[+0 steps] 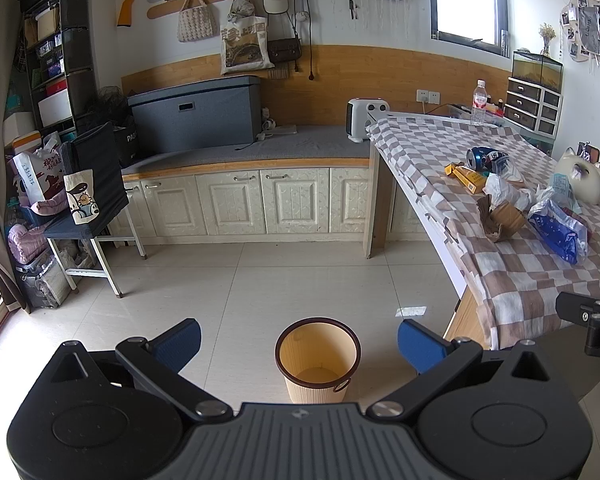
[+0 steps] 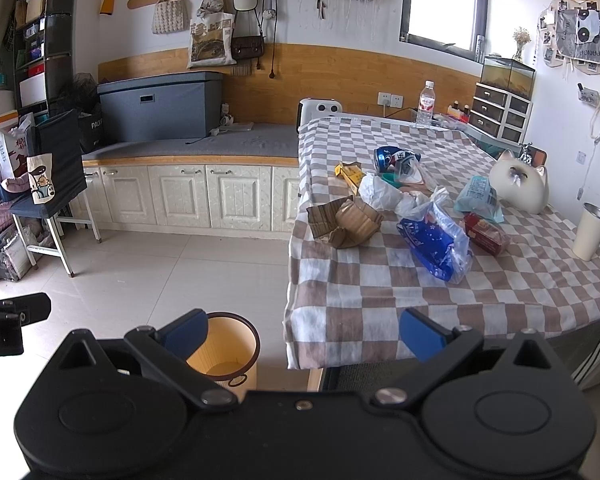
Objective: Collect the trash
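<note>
A tan waste bin [image 1: 318, 360] with a dark rim stands empty on the tiled floor by the table; it also shows in the right wrist view [image 2: 230, 350]. Trash lies on the checked tablecloth [image 2: 380, 292]: torn cardboard [image 2: 350, 220], a blue plastic bag [image 2: 436, 240], a crushed blue can [image 2: 394, 158], a yellow carton [image 2: 350, 174], white crumpled paper [image 2: 380, 192], a red packet [image 2: 486, 234] and a teal packet [image 2: 478, 194]. My left gripper [image 1: 300, 346] is open and empty above the bin. My right gripper [image 2: 304, 334] is open and empty before the table's front edge.
A white cat figure [image 2: 520, 186], a white cup [image 2: 592, 232] and a water bottle [image 2: 426, 104] stand on the table. A low cabinet bench [image 1: 240, 192] with a grey box [image 1: 196, 116] runs along the back wall. A chair [image 1: 92, 200] with bags stands at left.
</note>
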